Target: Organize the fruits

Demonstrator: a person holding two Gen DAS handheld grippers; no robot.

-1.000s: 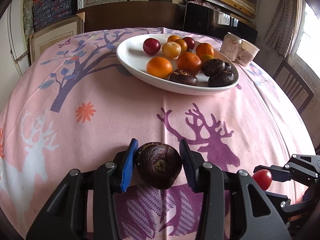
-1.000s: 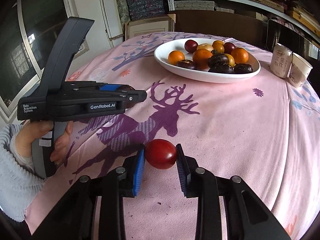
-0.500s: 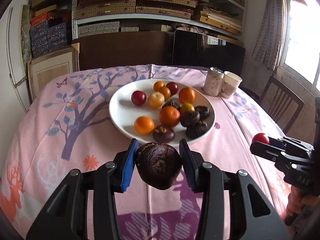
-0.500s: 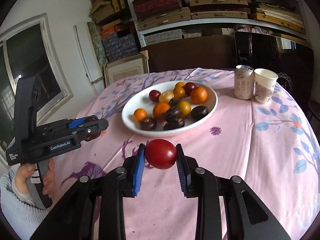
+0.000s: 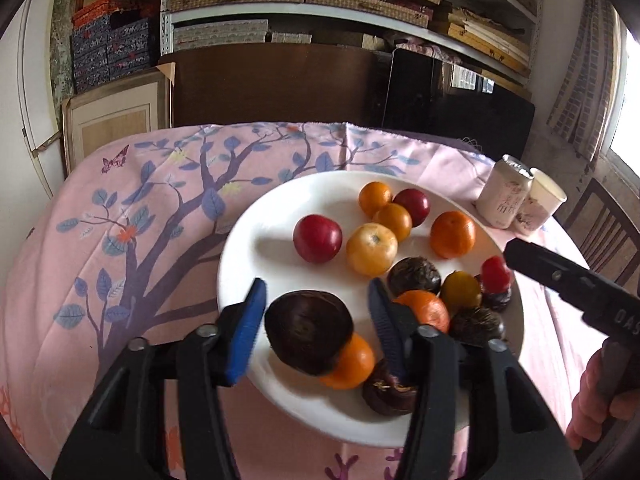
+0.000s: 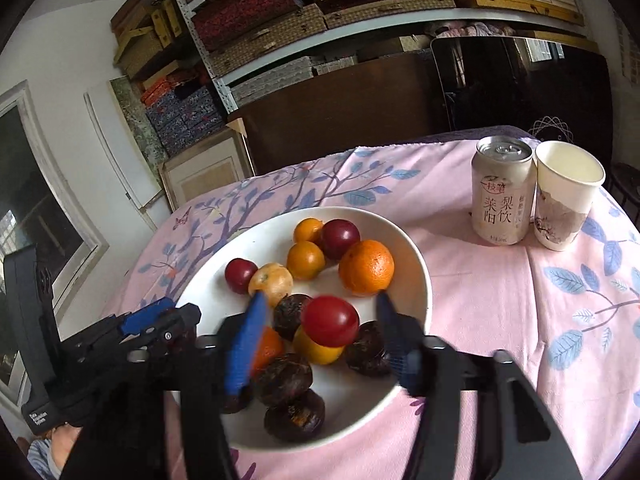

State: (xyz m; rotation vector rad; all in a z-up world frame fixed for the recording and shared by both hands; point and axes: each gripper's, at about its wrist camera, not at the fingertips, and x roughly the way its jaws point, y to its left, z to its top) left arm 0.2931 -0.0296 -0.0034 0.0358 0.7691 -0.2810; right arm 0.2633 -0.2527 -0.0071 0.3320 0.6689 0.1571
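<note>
Now both tongs hang over the white plate (image 5: 240,236), jaws spread wide. My left tongs (image 5: 316,312) have let go of the dark fruit (image 5: 308,332); it sits against a small orange (image 5: 352,360) at the near rim. Right tongs (image 6: 320,320), also released, frame the red fruit (image 6: 330,320), perched on the pile. Farther back: oranges, plums. Beyond, a can (image 6: 502,196) and paper cup (image 6: 568,196). No loose fruit visible; task looks nearly done.

Dark fruit (image 5: 309,333) and red fruit (image 6: 330,321) — over plate (image 5: 256,248).
</note>
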